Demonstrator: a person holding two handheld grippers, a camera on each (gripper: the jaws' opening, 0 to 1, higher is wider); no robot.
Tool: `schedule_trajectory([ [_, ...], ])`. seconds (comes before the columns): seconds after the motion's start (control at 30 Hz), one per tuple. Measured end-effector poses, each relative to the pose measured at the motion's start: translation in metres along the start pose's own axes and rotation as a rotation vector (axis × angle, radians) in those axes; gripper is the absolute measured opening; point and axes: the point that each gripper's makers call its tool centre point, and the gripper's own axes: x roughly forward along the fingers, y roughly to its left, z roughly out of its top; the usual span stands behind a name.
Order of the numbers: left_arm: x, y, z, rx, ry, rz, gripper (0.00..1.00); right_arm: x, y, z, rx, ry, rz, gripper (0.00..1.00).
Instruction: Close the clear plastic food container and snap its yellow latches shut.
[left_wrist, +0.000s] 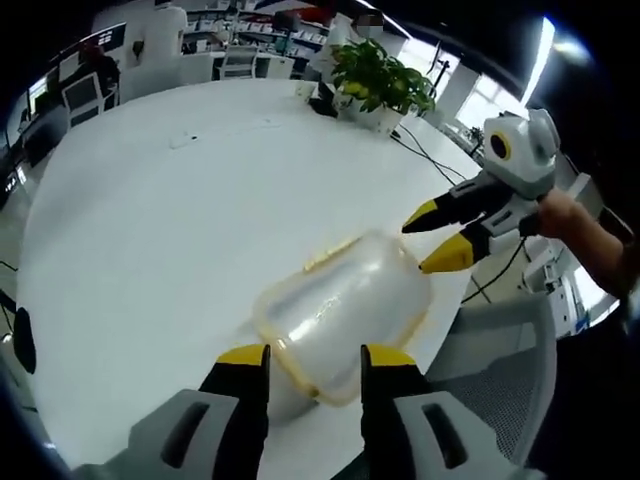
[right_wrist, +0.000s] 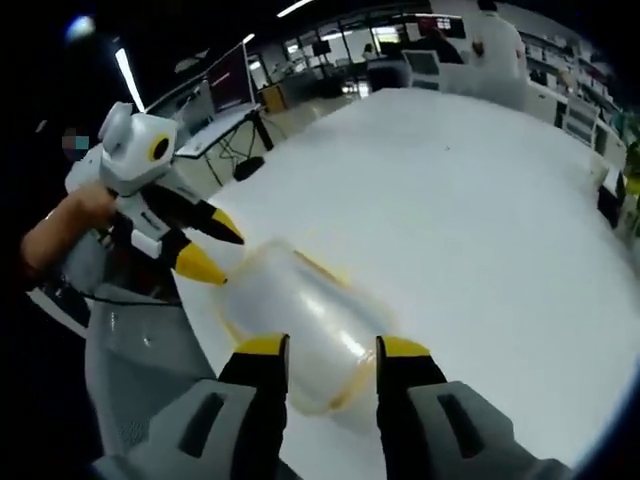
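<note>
I had the clear container (left_wrist: 345, 315) low in the frame, near the white table's (left_wrist: 150, 200) edge — left gripper (left_wrist: 314, 358) and right gripper (right_wrist: 325, 347) both spread wide around its ends, gripping nothing; next I'd judge: pressing the yellow latches (left_wrist: 330, 253) shut

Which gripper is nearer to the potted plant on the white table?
The right gripper. It hovers beside the container, towards the potted plant; the left gripper is at the container's opposite end.
</note>
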Motion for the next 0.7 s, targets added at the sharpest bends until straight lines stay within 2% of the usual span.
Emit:
schedule_trajectory([
  [0.17,-0.001,-0.009,0.010,0.072,-0.024,-0.019,0.29,0.004,0.002,0.005,-0.036,0.000,0.017,0.28],
  [0.3,0.001,-0.014,0.016,0.086,-0.033,-0.036,0.29,0.009,0.005,0.011,-0.042,-0.010,0.031,0.26],
  [0.7,0.016,-0.040,0.020,0.238,-0.031,-0.125,0.23,0.027,0.018,0.018,-0.124,0.000,0.104,0.21],
])
